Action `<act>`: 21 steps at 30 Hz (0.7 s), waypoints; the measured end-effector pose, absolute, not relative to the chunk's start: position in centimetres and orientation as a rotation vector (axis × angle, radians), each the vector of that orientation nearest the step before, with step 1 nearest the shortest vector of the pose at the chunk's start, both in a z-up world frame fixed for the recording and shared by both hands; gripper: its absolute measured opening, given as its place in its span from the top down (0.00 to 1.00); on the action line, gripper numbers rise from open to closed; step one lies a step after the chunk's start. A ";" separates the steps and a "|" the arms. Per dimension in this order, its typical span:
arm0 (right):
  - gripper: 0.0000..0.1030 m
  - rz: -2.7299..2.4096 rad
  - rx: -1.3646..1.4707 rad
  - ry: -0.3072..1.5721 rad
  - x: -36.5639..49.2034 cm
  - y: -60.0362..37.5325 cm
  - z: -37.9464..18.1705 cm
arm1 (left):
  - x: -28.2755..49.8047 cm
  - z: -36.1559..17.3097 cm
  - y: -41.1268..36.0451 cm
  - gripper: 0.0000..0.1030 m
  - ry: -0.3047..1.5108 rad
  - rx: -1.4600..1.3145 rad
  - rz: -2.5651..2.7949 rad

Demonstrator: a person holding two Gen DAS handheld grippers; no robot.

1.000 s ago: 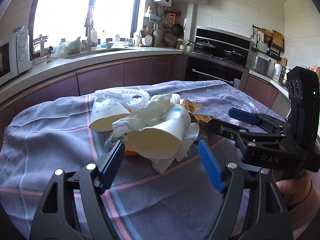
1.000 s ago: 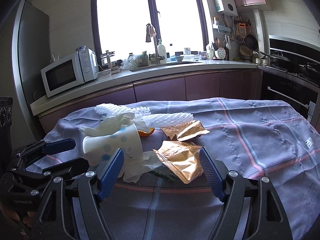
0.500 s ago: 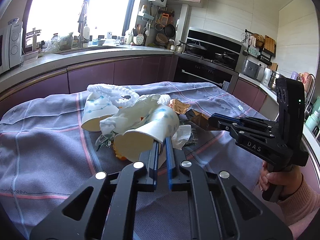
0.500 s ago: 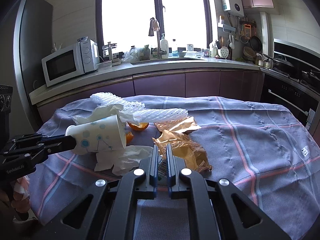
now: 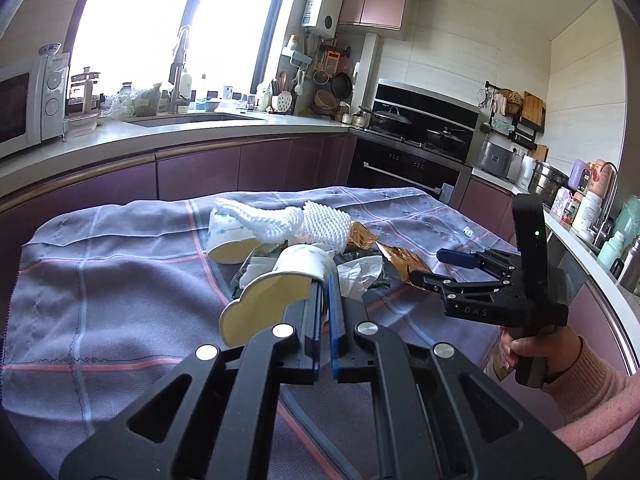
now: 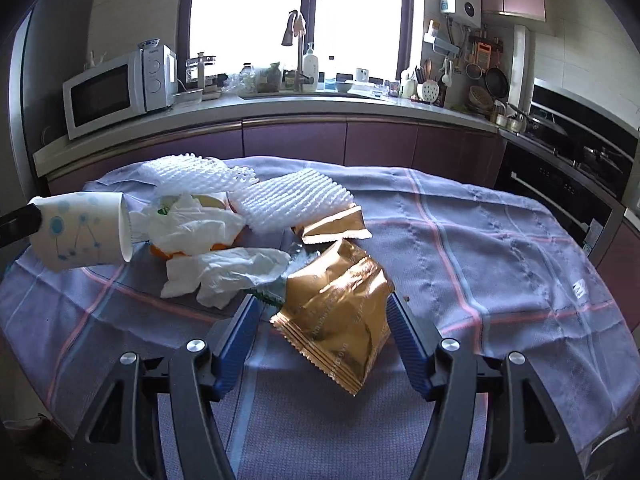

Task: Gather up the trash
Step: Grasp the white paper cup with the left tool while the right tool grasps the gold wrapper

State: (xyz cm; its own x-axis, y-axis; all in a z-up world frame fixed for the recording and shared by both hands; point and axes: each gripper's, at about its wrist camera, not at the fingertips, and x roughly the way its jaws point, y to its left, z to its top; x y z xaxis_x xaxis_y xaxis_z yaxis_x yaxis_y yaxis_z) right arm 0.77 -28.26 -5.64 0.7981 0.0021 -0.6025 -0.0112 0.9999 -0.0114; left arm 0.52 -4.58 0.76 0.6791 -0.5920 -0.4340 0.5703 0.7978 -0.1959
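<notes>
Right now the left tongs [image 5: 325,280] are clenched on the rim of a paper cup [image 5: 280,292], whose squashed mouth faces the camera while its far end hides behind the lip; from the right wrist view the same cup [image 6: 80,232] hangs off the cloth at the left of the gold wrapper, and the tongs holding it are cut off by the frame edge. The right tongs [image 6: 320,320] are opening, their blue pads standing on either side of the gold wrapper [image 6: 336,312] without pressing it; whether the wrapper rests fully on the cloth cannot be told. Just left of the wrapper lie crumpled white tissues [image 6: 224,272], with an orange scrap half buried beneath them. Behind the wrapper sit a white foam net [image 6: 292,200] and a smaller gold wrapper [image 6: 332,228]. A second paper cup [image 5: 230,236] lies on its side behind the held cup, partly covered by netting. All of it rests on the worktop under a grey checked cloth [image 6: 500,248]. A hand [image 5: 532,354] in a pink sleeve grips the right handle.
</notes>
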 end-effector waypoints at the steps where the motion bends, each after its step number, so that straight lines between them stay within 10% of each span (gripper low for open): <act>1: 0.38 -0.001 -0.001 0.660 0.9 -28.5 -6.1 | 0.5 0.7 -4.3 0.96 0.507 -0.049 -0.646; 6: 0.40 -0.036 -0.009 0.676 1.3 -28.6 -7.1 | 0.5 -0.4 -3.4 0.96 0.552 -0.056 -0.625; 11: 0.80 -0.009 0.024 0.698 1.7 -29.2 -7.5 | 0.7 -1.5 -4.2 0.69 0.579 -0.026 -0.619; 21: 0.95 -0.040 0.044 0.668 1.0 -30.8 -6.9 | 1.6 -2.7 -4.4 0.87 0.630 -0.044 -0.622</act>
